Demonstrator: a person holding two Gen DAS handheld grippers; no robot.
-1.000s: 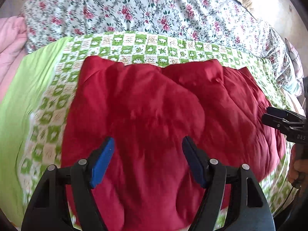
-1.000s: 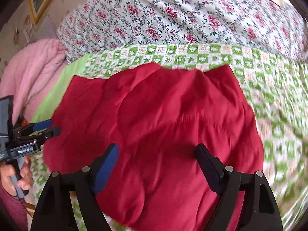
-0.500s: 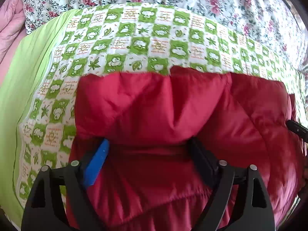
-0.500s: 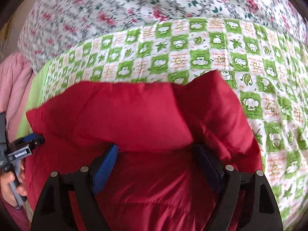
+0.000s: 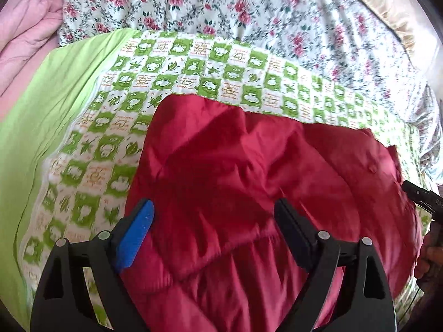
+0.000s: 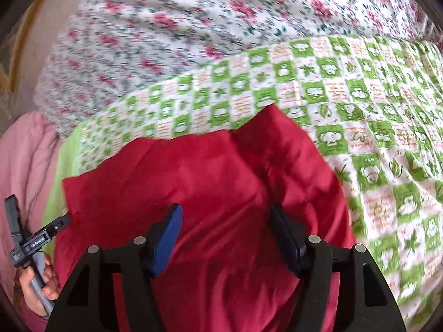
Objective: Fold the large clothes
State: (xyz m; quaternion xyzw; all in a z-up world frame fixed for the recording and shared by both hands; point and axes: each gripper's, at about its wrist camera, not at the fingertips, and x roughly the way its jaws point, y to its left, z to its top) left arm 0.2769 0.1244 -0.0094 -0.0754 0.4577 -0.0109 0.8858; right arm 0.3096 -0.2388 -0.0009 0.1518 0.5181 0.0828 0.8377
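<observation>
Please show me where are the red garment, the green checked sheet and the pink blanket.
red garment (image 5: pixel 249 182), left wrist view, middle of its top layer.
green checked sheet (image 6: pixel 360 116), right wrist view, bare patterned part.
pink blanket (image 5: pixel 25 30), left wrist view, folded edge.

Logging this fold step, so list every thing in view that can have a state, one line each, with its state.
red padded garment: lying on the bed, partly folded, rumpled, not gripped.
left gripper: open, fingers apart above the garment, holding nothing.
right gripper: open, fingers apart above the garment, holding nothing.
green checked sheet: spread flat under the garment.
floral quilt: bunched along the far side.
pink blanket: heaped at the left edge.
</observation>
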